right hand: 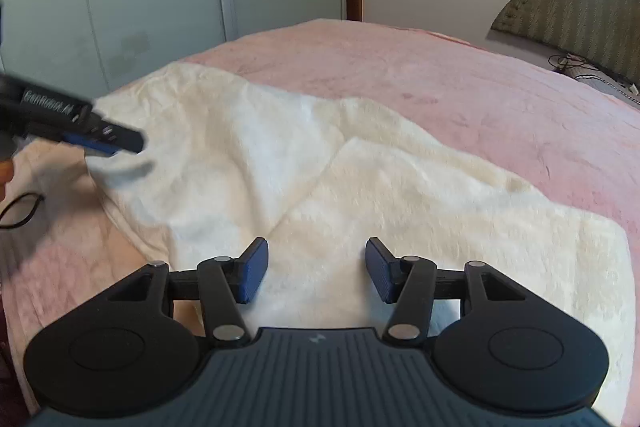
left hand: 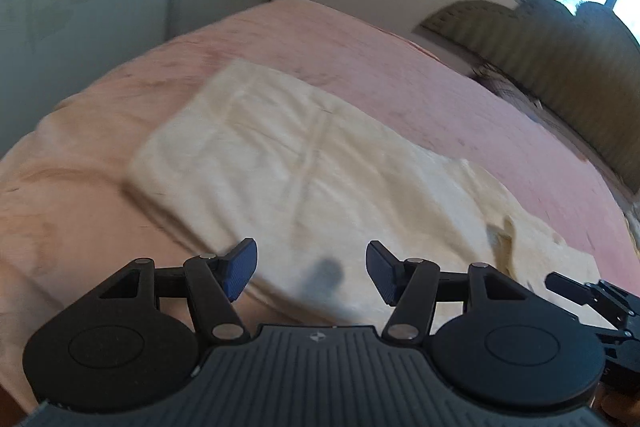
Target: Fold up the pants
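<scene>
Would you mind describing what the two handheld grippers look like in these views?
Both the left gripper and the right gripper are matte black, with ribbed dark-grey bodies, round side housings, silver pivot pins and ridged blue pads. White lettering marks the left gripper's side in the right wrist view.

The cream fleece pants (left hand: 304,163) are smeared by motion blur, their near edge hidden behind the black left gripper (left hand: 311,273)

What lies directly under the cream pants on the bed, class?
The cream pants lie on a pink blanket, which shows all around them. What the cloth itself covers, and anything between its folded layers, cannot be seen.
</scene>
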The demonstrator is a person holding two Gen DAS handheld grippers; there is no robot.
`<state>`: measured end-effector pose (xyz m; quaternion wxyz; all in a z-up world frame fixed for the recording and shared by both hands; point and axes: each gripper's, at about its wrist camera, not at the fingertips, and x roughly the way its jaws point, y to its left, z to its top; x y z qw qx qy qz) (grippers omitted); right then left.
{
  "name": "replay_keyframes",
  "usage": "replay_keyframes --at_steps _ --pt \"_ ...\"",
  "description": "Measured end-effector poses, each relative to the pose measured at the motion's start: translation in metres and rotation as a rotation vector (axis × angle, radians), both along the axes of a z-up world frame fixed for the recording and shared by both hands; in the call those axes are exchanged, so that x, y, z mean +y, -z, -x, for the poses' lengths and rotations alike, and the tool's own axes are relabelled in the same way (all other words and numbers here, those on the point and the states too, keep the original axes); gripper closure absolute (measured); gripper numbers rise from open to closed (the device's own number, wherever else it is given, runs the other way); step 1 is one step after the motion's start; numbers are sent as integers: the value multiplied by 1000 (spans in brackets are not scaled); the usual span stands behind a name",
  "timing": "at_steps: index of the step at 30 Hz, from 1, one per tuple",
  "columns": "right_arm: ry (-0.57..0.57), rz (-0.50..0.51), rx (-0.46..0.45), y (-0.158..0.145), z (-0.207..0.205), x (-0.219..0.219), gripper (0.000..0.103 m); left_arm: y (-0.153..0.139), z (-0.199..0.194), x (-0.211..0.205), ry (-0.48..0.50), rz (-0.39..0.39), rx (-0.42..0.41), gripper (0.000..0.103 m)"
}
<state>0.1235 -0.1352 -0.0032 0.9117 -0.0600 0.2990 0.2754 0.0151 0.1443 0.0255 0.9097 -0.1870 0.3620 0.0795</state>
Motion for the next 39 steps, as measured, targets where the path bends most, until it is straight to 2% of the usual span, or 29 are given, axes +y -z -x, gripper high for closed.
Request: replay_keyframes --at_steps 4,6,8,10,13,14,15,16,17,20,22,24,25,27,28,29,30,31,33,36,39 --pt "-178 3 -94 -23 6 50 50 -4 17 54 -181 91 -16 40" --pt "-310 50 -121 -24 9 91 50 -2 19 74 -216 180 -29 40" --pt "-433 129 -192 -21 16 136 50 0 21 86 -241 262 -41 40" --pt "-523 221 -256 -11 22 178 51 3 22 94 -249 326 -62 46" --pt "-615 285 -285 2 29 220 52 8 20 99 -272 380 -75 60" --pt "-623 308 -299 6 30 230 56 10 20 101 -276 397 -76 72" --pt "-620 335 -324 9 33 237 71 12 19 102 -279 410 -80 81" --pt "-621 348 -336 11 36 240 80 13 20 103 -280 407 -89 85" --pt "-625 348 -332 12 36 242 81 13 22 104 -283 398 -97 95" --pt "-624 346 -329 14 36 245 86 13 26 105 -301 377 -122 96" --pt "-618 330 -326 10 36 247 89 15 23 102 -307 336 -129 96" --pt "-623 326 -307 12 31 254 89 19 20 99 -307 304 -90 97" --pt "-624 338 -287 15 29 257 90 20 20 99 -303 313 -81 96" --pt "-603 305 -294 13 33 249 89 19 25 103 -291 322 -88 82" --pt "-593 297 -293 10 36 242 88 18 28 105 -287 334 -87 80" --pt "-586 304 -294 8 39 236 85 17 29 107 -292 340 -71 68" --pt "-585 325 -302 7 45 231 77 17 32 110 -300 352 -56 51" --pt "-582 350 -314 8 49 228 66 18 34 113 -300 374 -60 45" --pt "-569 419 -347 16 58 226 59 21 37 115 -292 426 -65 41" --pt "-552 475 -414 23 68 231 59 24 33 112 -260 473 -56 35" --pt "-545 562 -522 32 74 243 60 30 24 108 -225 547 -56 31"
